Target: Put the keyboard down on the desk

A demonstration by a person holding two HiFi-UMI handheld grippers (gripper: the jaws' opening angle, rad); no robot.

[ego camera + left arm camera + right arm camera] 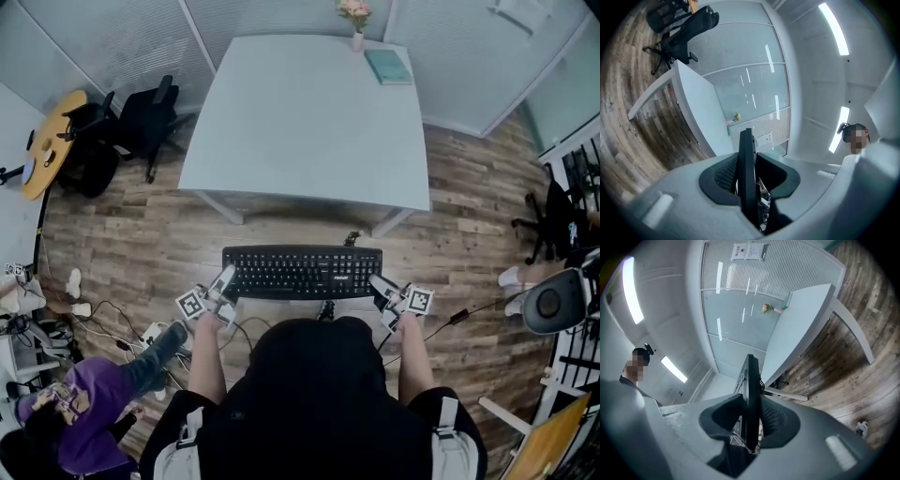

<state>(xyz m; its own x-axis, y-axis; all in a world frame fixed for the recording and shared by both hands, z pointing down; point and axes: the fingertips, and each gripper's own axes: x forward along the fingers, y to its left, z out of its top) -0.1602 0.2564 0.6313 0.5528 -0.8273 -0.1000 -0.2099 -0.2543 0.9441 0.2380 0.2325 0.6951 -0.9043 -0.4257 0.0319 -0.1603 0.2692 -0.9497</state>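
Observation:
A black keyboard (302,272) hangs level in the air in front of the person, above the wooden floor and short of the white desk (309,117). My left gripper (225,279) is shut on its left end, my right gripper (380,283) on its right end. In the left gripper view the keyboard (747,173) shows edge-on between the dark pads (723,176). The right gripper view shows the same thin edge of the keyboard (751,399) pinched between the pads (776,420), with the desk (799,331) ahead. A cable trails down from the keyboard's back.
On the desk's far edge lie a teal book (388,67) and a small flower vase (356,17). Black office chairs (131,127) stand left of the desk. A person in purple (80,412) crouches at lower left among cables on the floor. Another chair (553,220) is at the right.

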